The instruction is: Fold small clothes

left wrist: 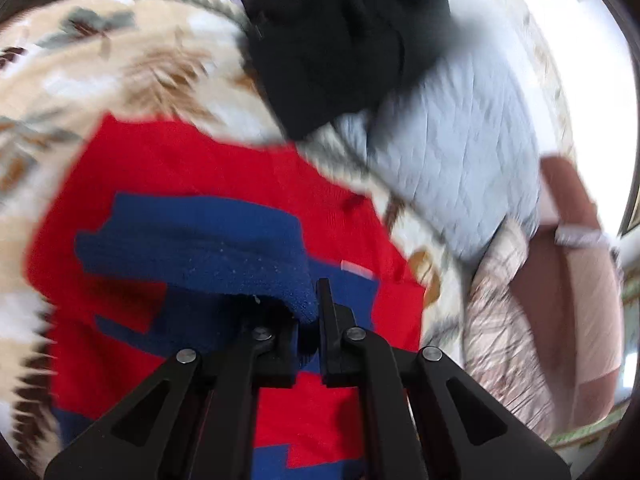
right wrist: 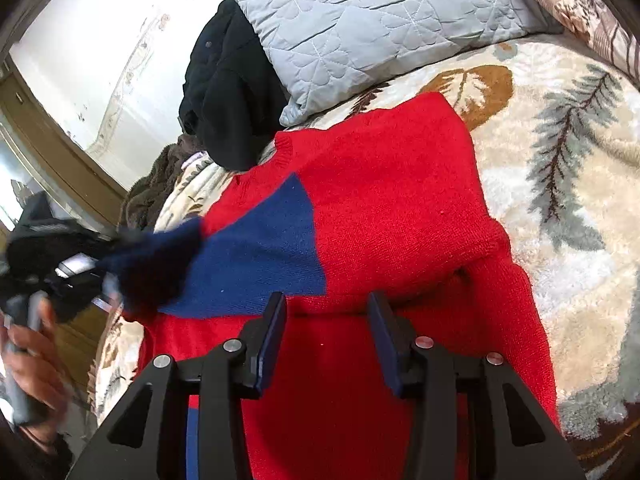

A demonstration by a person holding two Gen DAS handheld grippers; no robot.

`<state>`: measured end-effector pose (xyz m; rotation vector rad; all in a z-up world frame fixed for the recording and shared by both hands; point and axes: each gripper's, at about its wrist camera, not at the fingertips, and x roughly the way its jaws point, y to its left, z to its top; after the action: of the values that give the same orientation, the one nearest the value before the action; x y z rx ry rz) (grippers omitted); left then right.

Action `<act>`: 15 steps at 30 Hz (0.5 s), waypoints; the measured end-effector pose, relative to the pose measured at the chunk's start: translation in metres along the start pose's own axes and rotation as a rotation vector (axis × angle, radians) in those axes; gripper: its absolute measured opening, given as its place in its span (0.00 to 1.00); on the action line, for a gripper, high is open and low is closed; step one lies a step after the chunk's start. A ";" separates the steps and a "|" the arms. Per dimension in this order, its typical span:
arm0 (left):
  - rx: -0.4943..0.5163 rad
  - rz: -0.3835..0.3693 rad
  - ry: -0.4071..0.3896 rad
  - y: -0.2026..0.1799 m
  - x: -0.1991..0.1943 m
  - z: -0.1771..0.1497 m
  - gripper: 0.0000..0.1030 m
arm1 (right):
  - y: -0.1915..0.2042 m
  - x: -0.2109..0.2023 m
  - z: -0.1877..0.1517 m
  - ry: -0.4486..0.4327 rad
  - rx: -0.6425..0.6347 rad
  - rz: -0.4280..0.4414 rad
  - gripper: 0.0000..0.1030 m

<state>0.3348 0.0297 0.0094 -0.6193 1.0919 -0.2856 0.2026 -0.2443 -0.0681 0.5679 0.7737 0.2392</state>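
In the left wrist view, the left gripper (left wrist: 316, 320) is pinched tight on the blue sleeve (left wrist: 208, 256) of the red sweater (left wrist: 192, 168). The sleeve is lifted over the sweater's middle, likely so it can be folded across. The sweater lies on a leaf blanket (left wrist: 100, 60). A black garment (left wrist: 344, 40) sits at 12 o'clock and a grey pillow (left wrist: 460, 148) at 2 o'clock.

In the right wrist view, the right gripper (right wrist: 326, 332) has its jaws apart with nothing between them. It hangs just over the red cloth, maybe ready for the next grab. The blue sleeve stretches toward 9 o'clock, where a hand (right wrist: 28, 356) holds the other tool.
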 end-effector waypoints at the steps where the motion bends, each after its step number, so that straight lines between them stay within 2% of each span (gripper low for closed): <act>1: 0.006 0.018 0.018 -0.003 0.013 -0.005 0.05 | -0.002 0.000 0.000 -0.003 0.011 0.014 0.43; 6: -0.002 0.084 0.106 0.006 0.060 -0.025 0.06 | -0.011 -0.002 -0.001 -0.010 0.047 0.062 0.43; 9: 0.031 0.057 0.110 0.008 0.053 -0.030 0.14 | -0.011 -0.002 -0.001 -0.009 0.046 0.062 0.43; 11: 0.027 0.008 0.133 0.012 0.033 -0.031 0.29 | -0.010 -0.002 0.000 -0.004 0.044 0.054 0.43; 12: 0.020 -0.025 0.116 0.016 0.021 -0.032 0.32 | -0.006 -0.001 0.001 0.003 0.032 0.033 0.43; 13: 0.015 -0.054 0.093 0.023 0.006 -0.034 0.46 | -0.002 -0.001 0.002 0.010 0.016 0.009 0.43; 14: 0.012 -0.067 0.068 0.030 -0.009 -0.036 0.66 | 0.009 -0.001 0.004 0.017 -0.022 -0.032 0.45; 15: 0.000 -0.067 0.034 0.041 -0.026 -0.039 0.72 | 0.017 -0.001 0.005 0.017 -0.053 -0.049 0.47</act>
<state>0.2850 0.0630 -0.0088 -0.6540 1.1051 -0.3547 0.2061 -0.2331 -0.0552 0.4967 0.7948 0.2189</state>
